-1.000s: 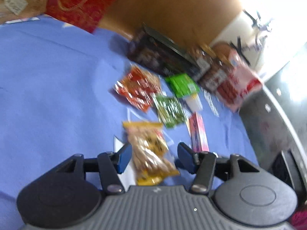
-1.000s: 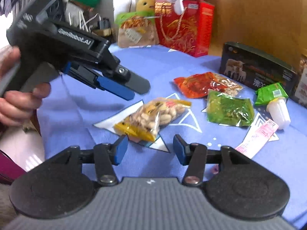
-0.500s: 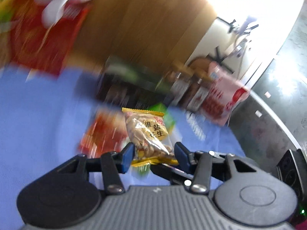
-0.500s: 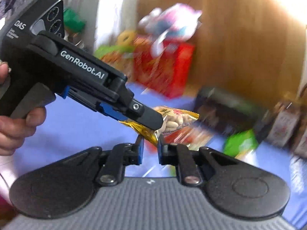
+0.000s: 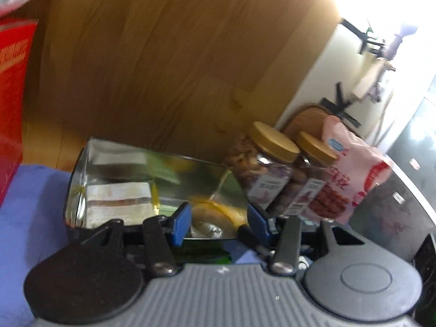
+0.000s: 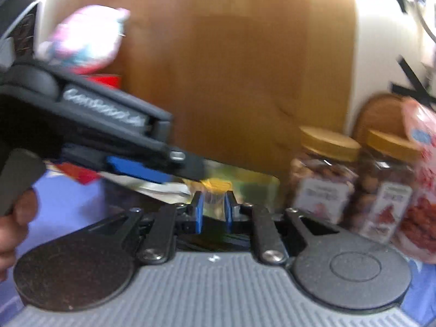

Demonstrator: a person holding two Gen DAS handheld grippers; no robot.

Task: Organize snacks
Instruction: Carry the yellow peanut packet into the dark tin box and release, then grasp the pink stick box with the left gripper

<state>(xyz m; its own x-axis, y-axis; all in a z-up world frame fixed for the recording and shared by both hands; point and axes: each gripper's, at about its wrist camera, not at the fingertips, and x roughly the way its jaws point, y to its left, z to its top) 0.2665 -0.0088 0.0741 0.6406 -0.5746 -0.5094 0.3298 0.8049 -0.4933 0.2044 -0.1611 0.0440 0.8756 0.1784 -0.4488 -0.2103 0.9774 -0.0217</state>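
Holding the peanut packet (image 5: 215, 219) between both grippers, I see its yellow edge and clear film, blurred. My left gripper (image 5: 216, 222) pinches its sides, the right gripper (image 6: 213, 212) pinches its end, above the open box (image 5: 114, 182) near two jars (image 5: 261, 171).
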